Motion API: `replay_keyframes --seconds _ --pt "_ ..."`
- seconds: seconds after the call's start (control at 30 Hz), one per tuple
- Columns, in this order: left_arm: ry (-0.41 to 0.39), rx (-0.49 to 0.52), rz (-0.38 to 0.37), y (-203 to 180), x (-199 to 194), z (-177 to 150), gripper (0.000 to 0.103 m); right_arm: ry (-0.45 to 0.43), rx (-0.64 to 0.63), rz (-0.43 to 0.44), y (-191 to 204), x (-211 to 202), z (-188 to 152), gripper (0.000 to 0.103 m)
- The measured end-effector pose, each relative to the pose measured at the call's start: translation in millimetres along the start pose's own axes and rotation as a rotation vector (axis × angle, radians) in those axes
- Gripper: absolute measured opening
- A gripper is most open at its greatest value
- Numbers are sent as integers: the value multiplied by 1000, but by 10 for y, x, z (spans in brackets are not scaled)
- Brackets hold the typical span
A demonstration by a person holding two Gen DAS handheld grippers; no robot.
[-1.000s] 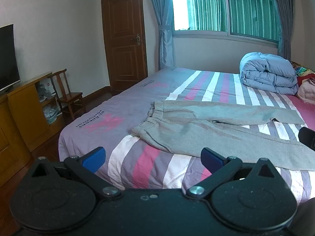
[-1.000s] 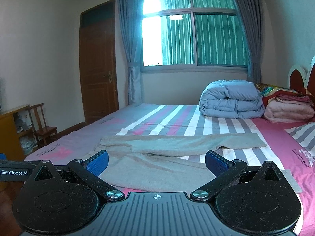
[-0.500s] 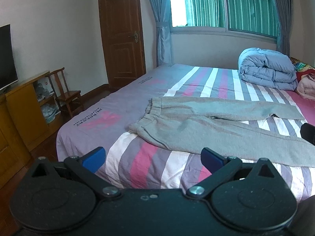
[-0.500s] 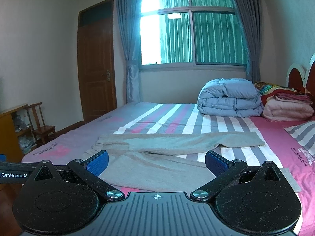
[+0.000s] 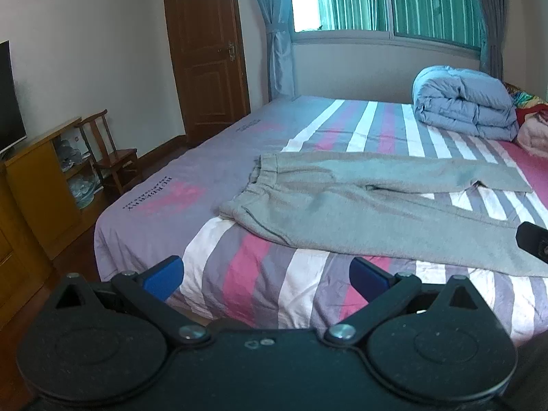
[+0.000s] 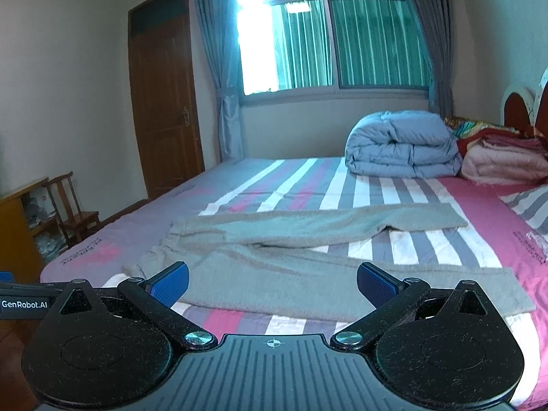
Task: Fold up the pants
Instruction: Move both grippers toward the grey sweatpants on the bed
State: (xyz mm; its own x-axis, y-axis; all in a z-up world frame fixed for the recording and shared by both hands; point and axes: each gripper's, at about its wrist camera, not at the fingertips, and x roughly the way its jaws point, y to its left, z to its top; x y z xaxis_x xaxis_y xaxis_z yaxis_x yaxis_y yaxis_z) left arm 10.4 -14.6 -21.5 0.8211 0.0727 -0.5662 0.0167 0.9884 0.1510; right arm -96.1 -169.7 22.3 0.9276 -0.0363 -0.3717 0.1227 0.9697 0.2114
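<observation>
Grey pants are seen spread flat on the striped bed, unfolded, near the bed's front edge. The waistband is turned toward the bed's left edge, w/ both legs run out toward the right. The far leg is laid roughly straight across the bed's middle; the near leg is angled closer to the front edge, its cuff reaching toward the front-right part of the bed. A gap of striped sheet is shown between the two legs on the right side. The left claw is held wide, nothing between its blue pads, apart from the cloth and short of the bed's front edge. The right claw is likewise held wide & empty, above the near leg by the front edge; whether it touches the cloth can't be told. A tip of the right tool is visible at the right rim of the left view. A folded blue duvet is placed at the bed's far right corner, w/ folded blankets just beside it. A wooden door, small chair & cabinet are seen off the bed's left side.
</observation>
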Motion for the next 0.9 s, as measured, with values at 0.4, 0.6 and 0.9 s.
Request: replay_keyframes --seconds 0.4,0.6,0.9 --pt "70 7 22 -83 370 110 97 94 76 0 -213 301 -142 103" --pt "84 22 12 -192 569 297 97 132 118 -12 -340 499 -54 103" --pt "132 24 22 -301 980 577 97 176 107 -10 -404 956 145 103"
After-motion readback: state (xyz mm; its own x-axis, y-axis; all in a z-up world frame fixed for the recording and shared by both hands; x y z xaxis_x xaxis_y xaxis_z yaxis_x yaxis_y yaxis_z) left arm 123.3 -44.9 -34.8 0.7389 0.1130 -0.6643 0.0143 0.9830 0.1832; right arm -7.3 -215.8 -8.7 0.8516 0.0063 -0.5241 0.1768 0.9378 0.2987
